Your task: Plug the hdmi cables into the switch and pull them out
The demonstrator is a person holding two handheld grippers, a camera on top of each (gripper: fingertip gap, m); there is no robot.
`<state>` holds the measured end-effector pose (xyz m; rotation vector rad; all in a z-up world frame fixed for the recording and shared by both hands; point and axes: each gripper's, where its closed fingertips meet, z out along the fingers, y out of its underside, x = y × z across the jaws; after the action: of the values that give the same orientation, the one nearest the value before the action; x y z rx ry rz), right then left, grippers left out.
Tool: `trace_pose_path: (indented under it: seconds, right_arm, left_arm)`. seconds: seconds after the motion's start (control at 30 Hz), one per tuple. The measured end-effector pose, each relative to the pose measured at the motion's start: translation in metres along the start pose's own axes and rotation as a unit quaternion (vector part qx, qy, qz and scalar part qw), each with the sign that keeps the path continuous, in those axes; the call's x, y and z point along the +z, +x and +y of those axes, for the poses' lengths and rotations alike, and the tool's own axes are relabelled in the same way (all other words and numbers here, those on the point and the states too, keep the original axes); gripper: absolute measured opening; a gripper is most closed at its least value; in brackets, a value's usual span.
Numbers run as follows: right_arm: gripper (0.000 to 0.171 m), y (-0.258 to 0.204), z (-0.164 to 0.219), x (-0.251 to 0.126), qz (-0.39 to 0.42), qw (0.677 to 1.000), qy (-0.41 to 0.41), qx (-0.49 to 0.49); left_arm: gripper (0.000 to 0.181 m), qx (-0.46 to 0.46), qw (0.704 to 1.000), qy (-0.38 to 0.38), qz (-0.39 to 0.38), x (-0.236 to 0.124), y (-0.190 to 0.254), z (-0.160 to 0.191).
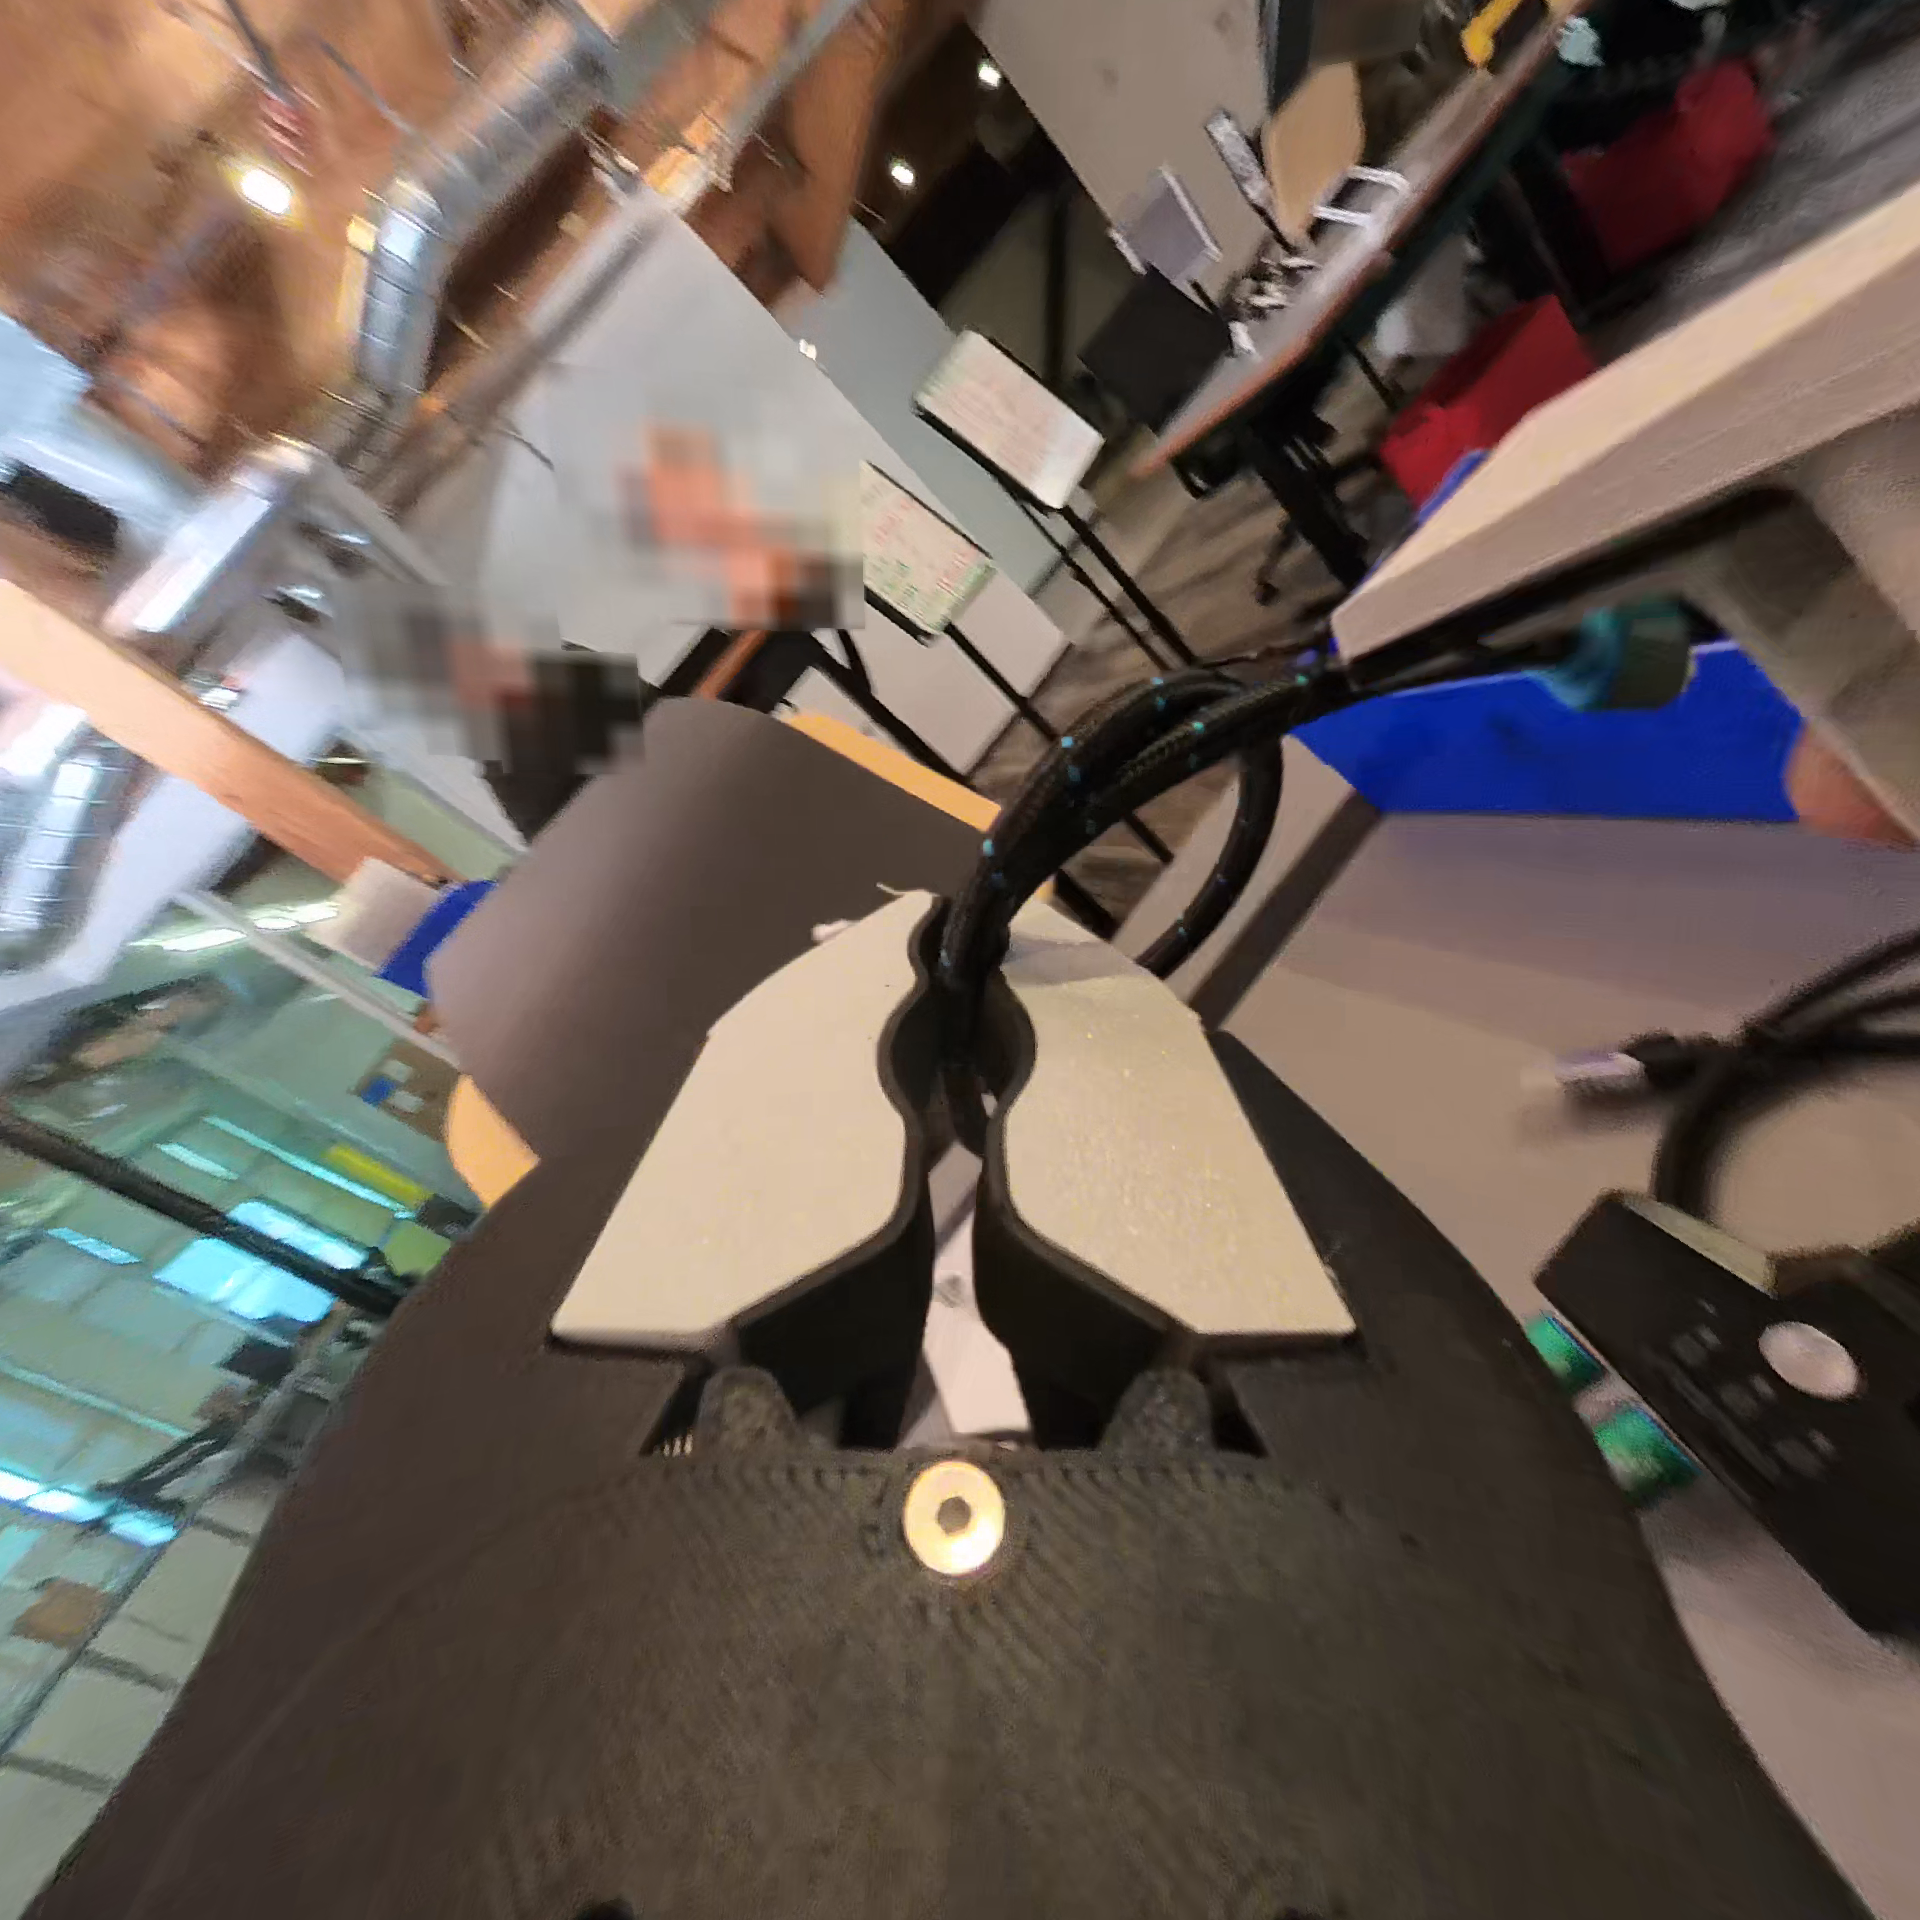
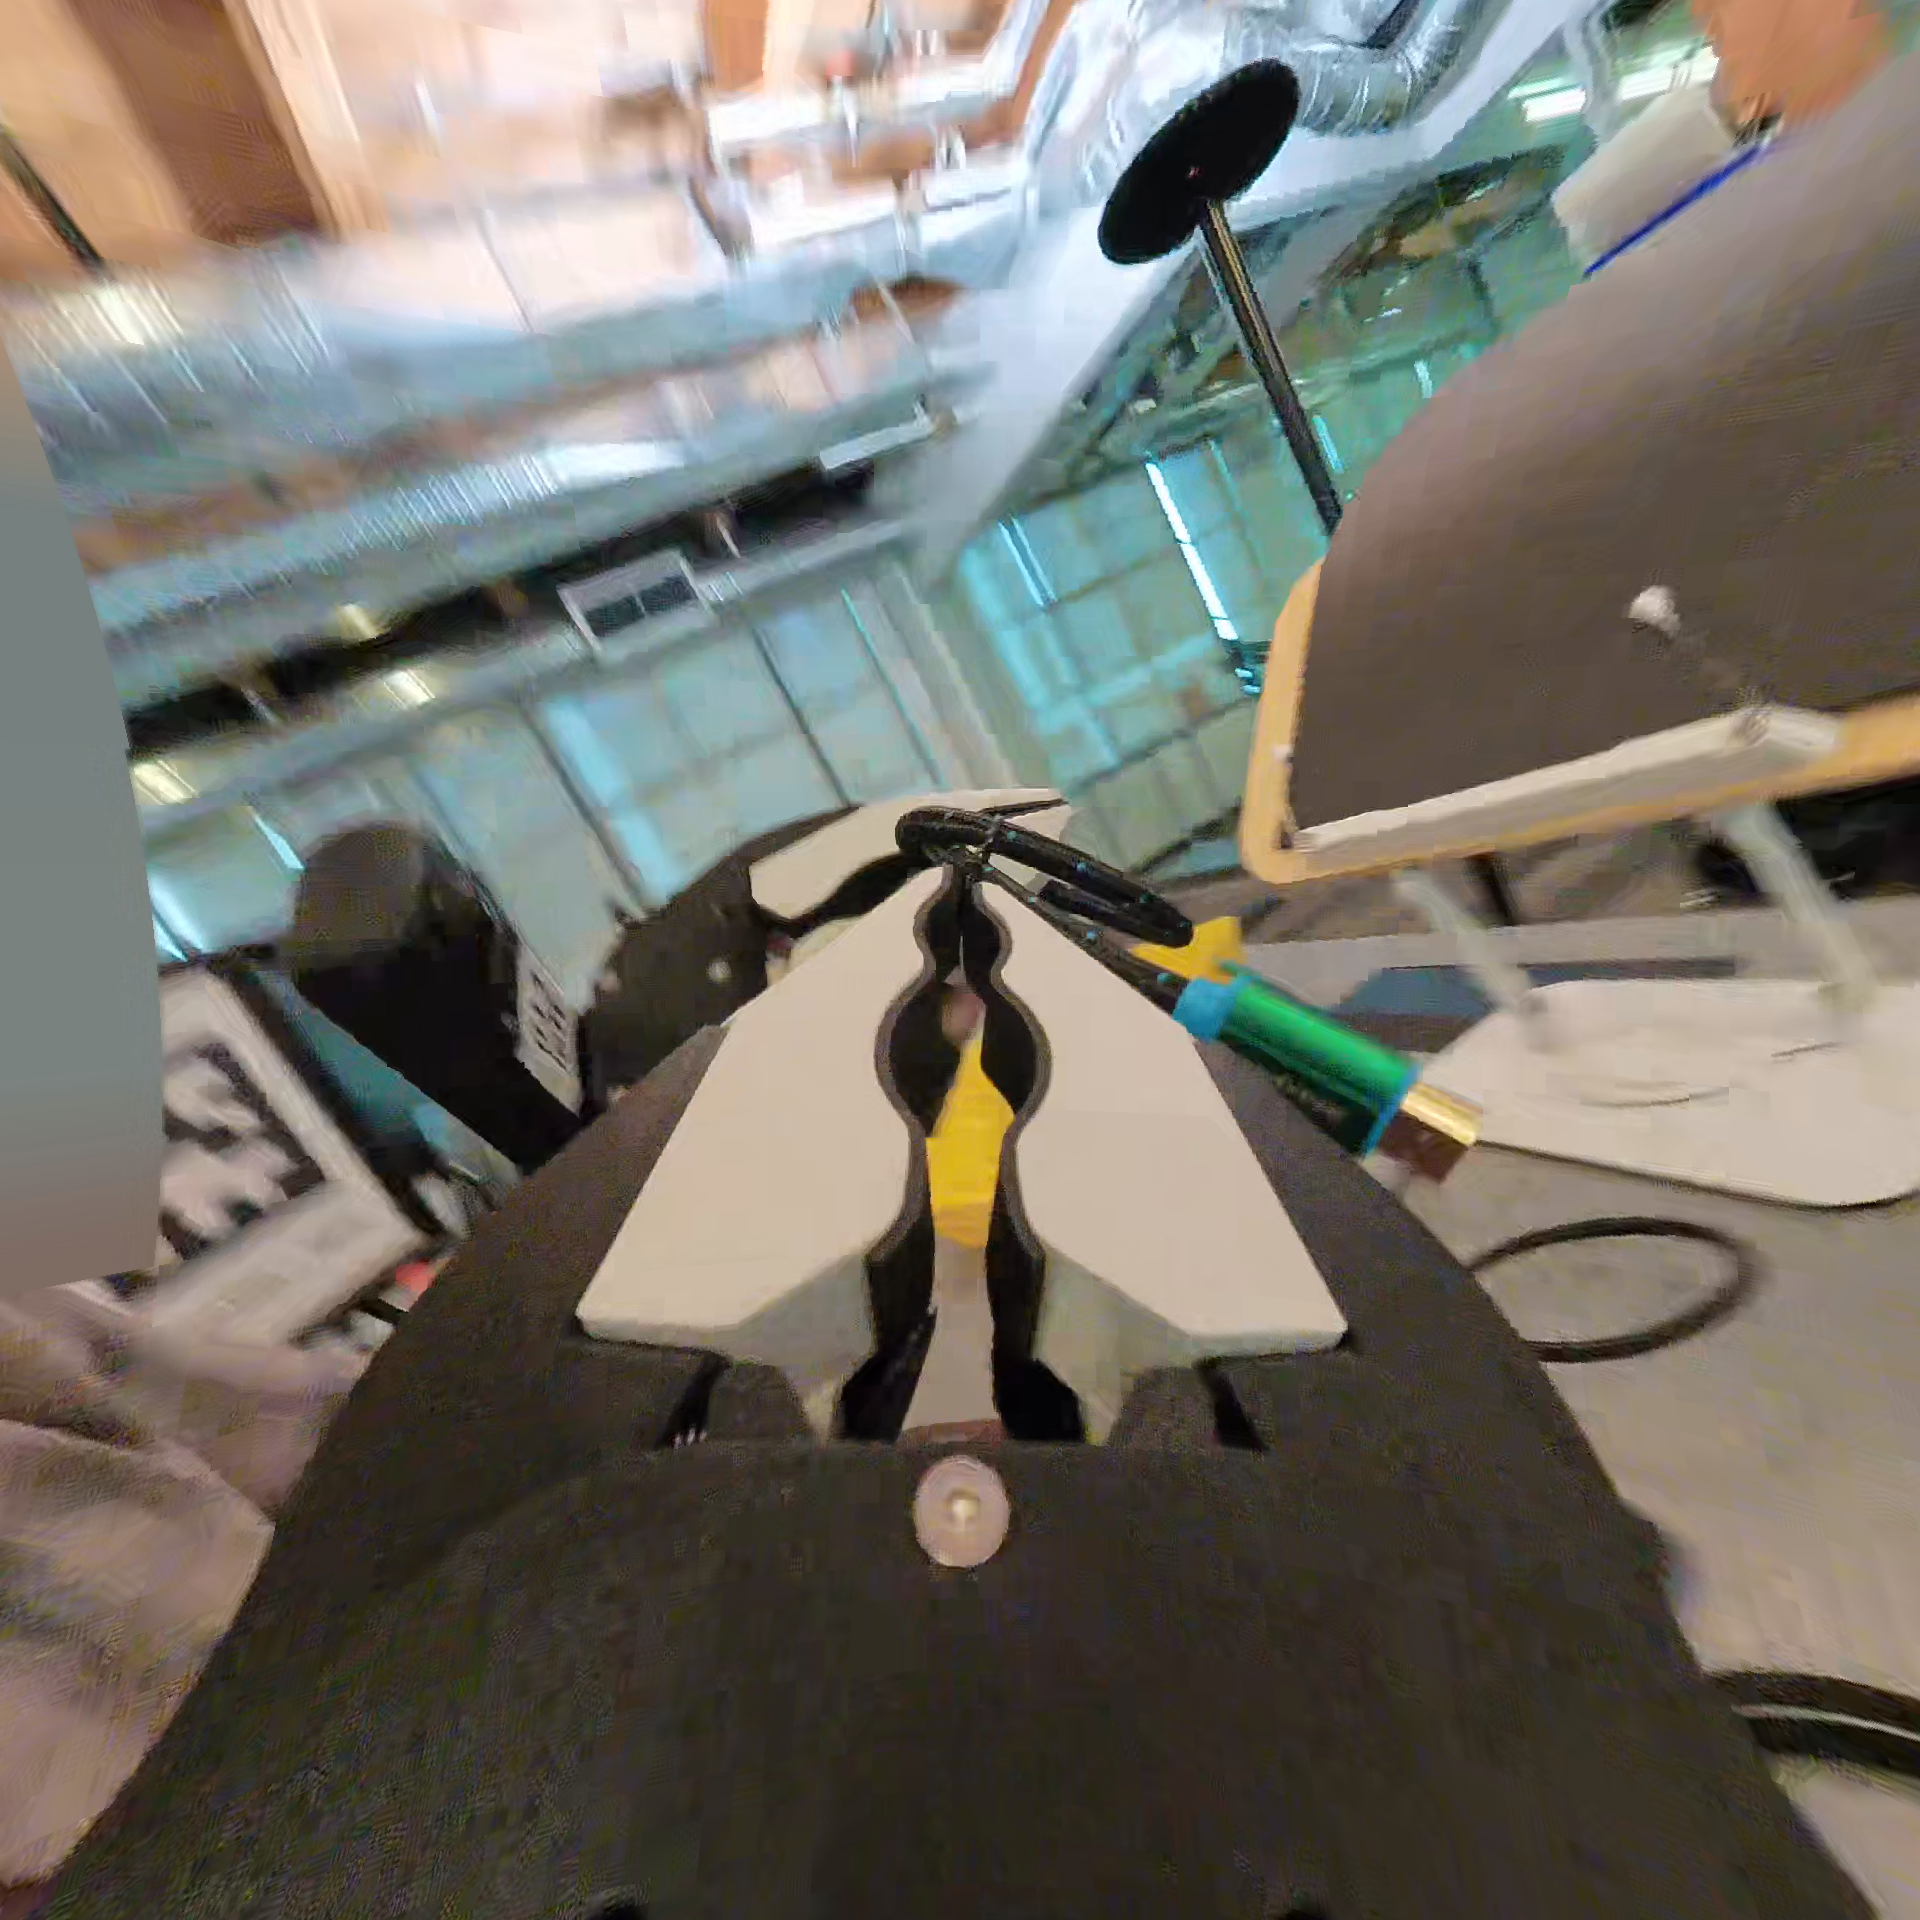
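Holding a bundle of braided black cable between nearly closed fingers, the left gripper is tilted up off the table. The cable arcs up and to the right from the fingertips, toward a teal plug that shows dimly under a pale slab at the far right. The switch, a flat black box with a round silver button, lies on the table to the right of the left gripper and nearer than its tips, green plugs just beside its near edge. A second cable coils loosely behind it.

The right gripper is also all but closed, pinching a looped cable at its very tips. From there the lead runs down and to the right, ending in a green plug with a gold tip that hangs free over the table, its long axis slanting toward the near right. No switch shows in the right wrist view, so which way its ports face cannot be told.

Judging from this, the plug must be brought round and lined up with a port before it can go in; held by the cord, it will likely swing. A tilted board on a white stand crowds the right.
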<state>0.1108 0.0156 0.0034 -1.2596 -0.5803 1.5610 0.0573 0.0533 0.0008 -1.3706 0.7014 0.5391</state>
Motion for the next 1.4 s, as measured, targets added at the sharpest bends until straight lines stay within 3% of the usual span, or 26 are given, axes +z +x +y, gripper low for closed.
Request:
trace_pose_path:
  seconds: [0.07,0.2,0.27,0.33,0.4,0.47,0.53,0.57,0.67,0.8,0.93,1.0,1.03,1.1,1.17,1.23,1.27,1.33,1.4]
  right_arm:
    - [0.000,-0.004,-0.002,-0.002,-0.060,0.982,0.079,0.162]
    - [0.000,-0.015,0.016,0.004,-0.076,0.977,0.081,0.180]
    - [0.023,-0.006,0.027,0.001,-0.002,1.000,0.023,0.006]
    - [0.034,-0.007,0.025,-0.006,0.053,0.975,-0.027,-0.213]
    - [0.039,-0.002,0.020,-0.010,0.121,0.878,-0.082,-0.456]
    - [0.033,-0.001,0.019,-0.008,0.141,0.728,-0.133,-0.658]
    - [0.031,0.001,0.029,-0.002,0.120,0.570,-0.169,-0.795]
    - [0.032,0.003,0.036,0.001,0.099,0.528,-0.182,-0.824]
    - [0.037,0.006,0.036,0.005,0.075,0.474,-0.192,-0.856]
    - [0.032,0.008,0.042,0.001,0.024,0.429,-0.224,-0.875]
    - [0.023,0.017,0.044,-0.004,-0.002,0.390,-0.259,-0.884]
    - [0.009,0.018,0.046,-0.003,-0.013,0.383,-0.261,-0.886]
    - [0.000,0.018,0.046,-0.003,-0.014,0.383,-0.263,-0.885]
    - [0.000,0.018,0.045,-0.002,-0.006,0.403,-0.265,-0.876]
    - [0.000,0.015,0.039,0.001,0.019,0.463,-0.252,-0.849]
    - [0.000,0.009,0.028,0.004,0.046,0.584,-0.228,-0.778]
    - [0.000,0.006,0.022,0.006,0.059,0.664,-0.206,-0.717]
    - [0.000,0.000,0.009,0.008,0.077,0.823,-0.149,-0.542]
    - [0.000,0.000,-0.002,0.006,0.066,0.945,-0.080,-0.309]
  left_arm:
    - [0.002,0.033,0.997,0.028,-0.065,0.000,-0.005,-0.007]
    - [0.002,0.050,0.994,0.043,-0.088,0.002,-0.001,0.001]
    - [0.001,0.061,0.994,0.041,-0.080,0.002,-0.003,0.008]
    - [0.002,0.071,0.996,0.018,-0.049,0.005,-0.001,0.018]
    - [0.002,0.074,0.997,0.015,-0.033,0.005,-0.003,0.020]
    - [0.002,0.080,0.997,-0.006,0.002,0.007,0.001,0.024]
    - [0.002,0.078,0.997,-0.014,0.026,0.006,0.002,0.022]
    - [0.002,0.079,0.995,-0.026,0.053,0.006,0.007,0.023]
    - [0.002,0.107,0.991,-0.038,0.074,0.003,0.009,0.022]
    - [0.002,0.149,0.986,-0.038,0.071,0.002,0.011,0.021]
    - [0.002,0.205,0.976,-0.039,0.065,0.003,0.017,0.020]
    - [0.002,0.213,0.974,-0.043,0.068,0.003,0.021,0.019]
    - [0.002,0.223,0.972,-0.045,0.064,0.003,0.021,0.020]
    - [0.002,0.213,0.974,-0.045,0.058,0.004,0.020,0.020]
    - [0.002,0.180,0.982,-0.042,0.049,0.004,0.016,0.019]
    - [0.002,0.136,0.989,-0.034,0.037,0.004,0.011,0.015]
    - [0.002,0.103,0.994,-0.024,0.028,0.004,0.007,0.012]
    - [0.002,0.044,0.999,-0.006,0.005,0.004,0.002,0.007]
    - [0.002,0.023,0.999,0.013,-0.034,0.005,-0.003,0.002]
